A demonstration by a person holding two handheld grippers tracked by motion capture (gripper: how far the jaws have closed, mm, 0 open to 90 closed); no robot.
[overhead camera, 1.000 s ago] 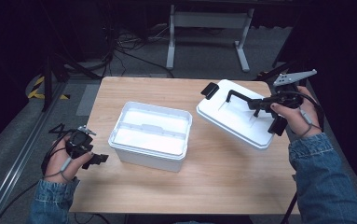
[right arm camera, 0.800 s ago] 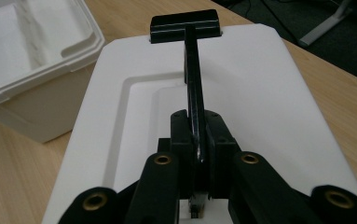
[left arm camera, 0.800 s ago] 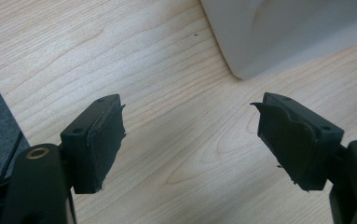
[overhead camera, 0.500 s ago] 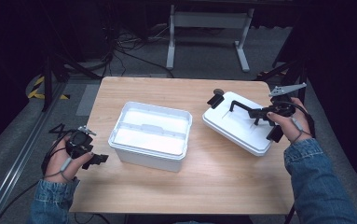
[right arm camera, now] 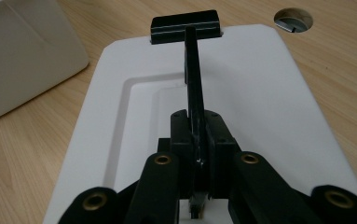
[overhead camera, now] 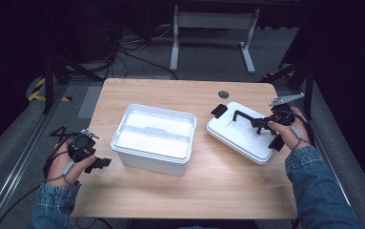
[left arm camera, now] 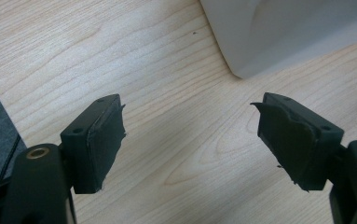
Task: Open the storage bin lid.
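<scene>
My right claw point(right arm camera: 198, 154) is clamped on the black handle point(right arm camera: 191, 70) of the white lid point(overhead camera: 239, 133), which lies on the table point(overhead camera: 170, 200) right of the open white bin point(overhead camera: 154, 138). I judge the lid removed; release remains. My left claw point(left arm camera: 190, 135) gapes empty.

A light wooden bench point(overhead camera: 208, 191) with rounded corners stands before me on a grey floor point(overhead camera: 137, 57). A white open box point(overhead camera: 154, 138) sits near the bench's middle. Its white lid point(overhead camera: 239, 136) lies flat to the right, well apart from the box. A small round cable hole point(overhead camera: 223, 94) marks the far edge, just beyond the lid.
</scene>
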